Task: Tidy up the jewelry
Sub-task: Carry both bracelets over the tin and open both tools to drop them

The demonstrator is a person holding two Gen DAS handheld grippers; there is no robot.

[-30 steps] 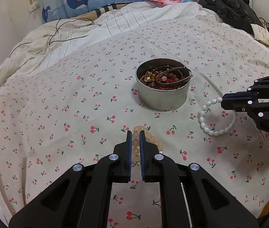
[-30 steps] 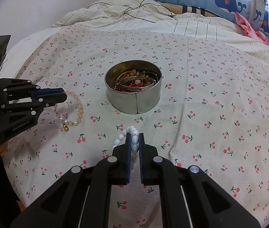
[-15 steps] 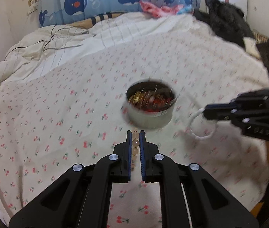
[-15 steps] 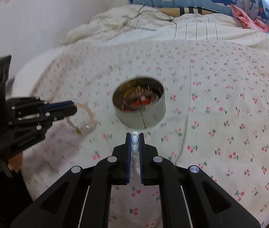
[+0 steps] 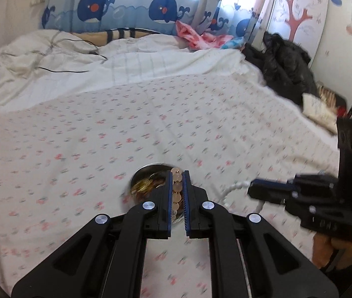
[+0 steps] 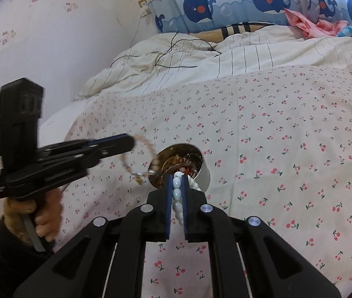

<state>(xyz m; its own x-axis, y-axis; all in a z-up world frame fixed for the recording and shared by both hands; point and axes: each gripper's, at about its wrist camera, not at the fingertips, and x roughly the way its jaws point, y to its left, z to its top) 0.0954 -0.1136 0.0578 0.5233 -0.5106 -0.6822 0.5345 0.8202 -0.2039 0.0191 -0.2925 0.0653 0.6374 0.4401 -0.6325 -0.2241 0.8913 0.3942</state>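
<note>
A round metal tin point(image 6: 204, 171) full of mixed jewelry stands on the cherry-print bedsheet; in the left wrist view the tin point(image 5: 140, 173) is half hidden behind my fingers. My left gripper point(image 5: 177, 173) is shut on a peach bead bracelet point(image 5: 176, 190), lifted over the tin. From the right wrist view, the same left gripper point(image 6: 131, 144) dangles the peach bracelet point(image 6: 148, 155) at the tin's left rim. My right gripper point(image 6: 177, 176) is shut on a white bead bracelet point(image 6: 177, 193), held above the tin's near edge. The white bracelet point(image 5: 235, 188) also hangs from the right gripper point(image 5: 251, 190).
A rumpled white striped duvet point(image 6: 225, 57) with black cables point(image 6: 176, 59) lies at the bed's far end. A black jacket point(image 5: 282, 67) and pink clothes point(image 5: 195, 37) sit at the far right. A hand point(image 6: 44, 211) holds the left gripper's handle near the wall.
Both grippers have lifted their bracelets off the sheet and carried them up and in over the tin. The views have tilted up toward the whale curtain.
</note>
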